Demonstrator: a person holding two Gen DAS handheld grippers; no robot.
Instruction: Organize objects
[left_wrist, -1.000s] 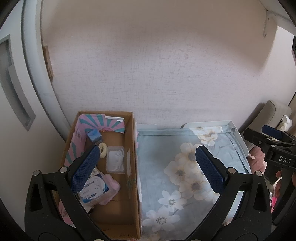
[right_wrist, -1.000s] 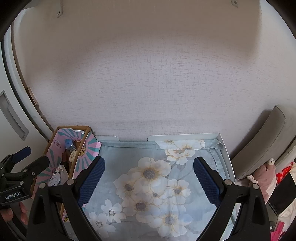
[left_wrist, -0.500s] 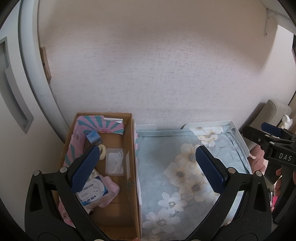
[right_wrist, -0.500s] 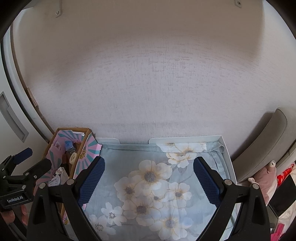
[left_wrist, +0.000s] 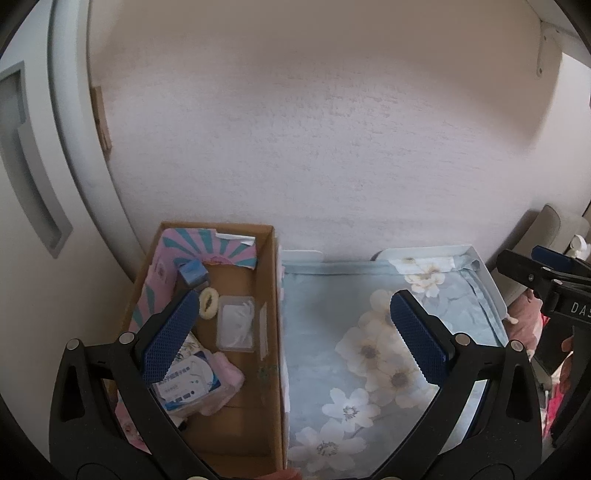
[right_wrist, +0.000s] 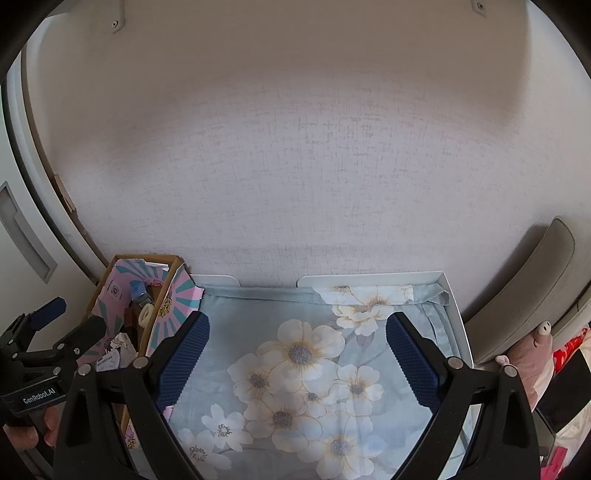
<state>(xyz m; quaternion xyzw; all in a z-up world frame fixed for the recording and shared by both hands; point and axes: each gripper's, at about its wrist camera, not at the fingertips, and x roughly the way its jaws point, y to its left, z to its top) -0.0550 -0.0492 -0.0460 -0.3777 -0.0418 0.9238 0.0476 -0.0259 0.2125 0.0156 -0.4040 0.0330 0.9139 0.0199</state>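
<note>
- Two grippers, both with jaws spread wide and nothing between them: left gripper (left_wrist: 291, 332), right gripper (right_wrist: 297, 354). Blue pads are cross-hatched rubber on black frames.
- Cardboard box (left_wrist: 271, 295): long, narrow, open-topped, brown and matte; its long axis runs away from the cameras toward the wall. It stands against the left edge of the tray and lies under the left gripper's left finger, so the left hand is judged the nearer one; from the right gripper it sits well off to the left.
- Box contents, far end to near end: small blue carton (left_wrist: 192, 271), cream ring-shaped hair tie (left_wrist: 208, 302), clear plastic case (left_wrist: 236, 323) with white items inside, printed white-and-blue packet (left_wrist: 190, 382) lying on a soft pink cloth (left_wrist: 229, 380).
- Pink-and-teal striped card (left_wrist: 207, 245) lines the far end and left wall of the box.
- White tray (right_wrist: 452, 306): shallow, rigid rim, covered by a thin pale-blue cloth with cream flowers (right_wrist: 306, 354); no loose items visible on it.
- Textured pale wall (right_wrist: 295, 166) behind.
</note>
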